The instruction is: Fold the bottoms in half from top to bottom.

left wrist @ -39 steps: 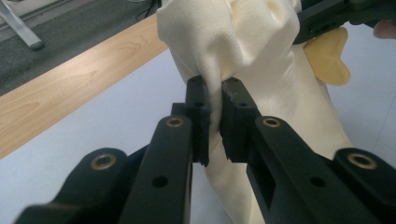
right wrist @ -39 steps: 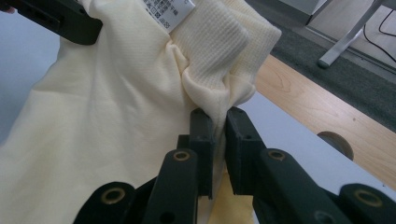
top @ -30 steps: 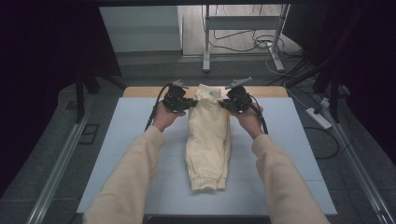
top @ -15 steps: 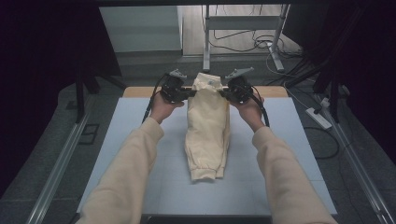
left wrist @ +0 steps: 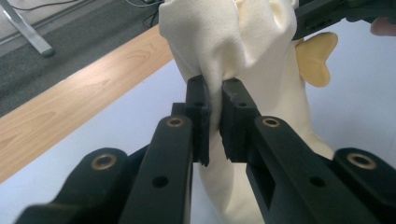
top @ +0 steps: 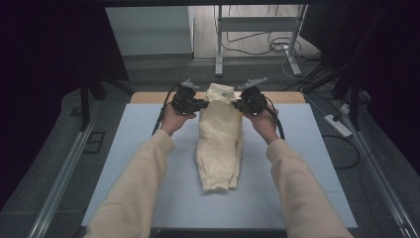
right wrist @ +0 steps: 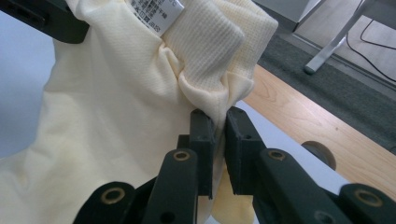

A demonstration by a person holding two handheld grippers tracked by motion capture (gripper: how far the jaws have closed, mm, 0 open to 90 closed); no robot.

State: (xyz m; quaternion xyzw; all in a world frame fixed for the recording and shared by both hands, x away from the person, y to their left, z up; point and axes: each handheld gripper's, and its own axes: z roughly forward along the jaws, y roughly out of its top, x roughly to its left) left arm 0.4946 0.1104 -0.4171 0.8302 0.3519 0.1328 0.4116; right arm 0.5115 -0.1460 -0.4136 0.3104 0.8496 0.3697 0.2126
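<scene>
The cream garment (top: pixel 219 139) lies lengthwise down the middle of the table (top: pixel 124 144), its far end lifted. The left gripper (top: pixel 198 104) has its fingers (left wrist: pixel 198 112) clamped on the cloth's left edge; the right gripper (top: pixel 238 104) pinches the ribbed band (right wrist: pixel 212 42) beside the white label (right wrist: pixel 156 11).

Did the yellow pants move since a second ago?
Yes. The pants slid away from the table's near edge toward the wooden strip.
</scene>
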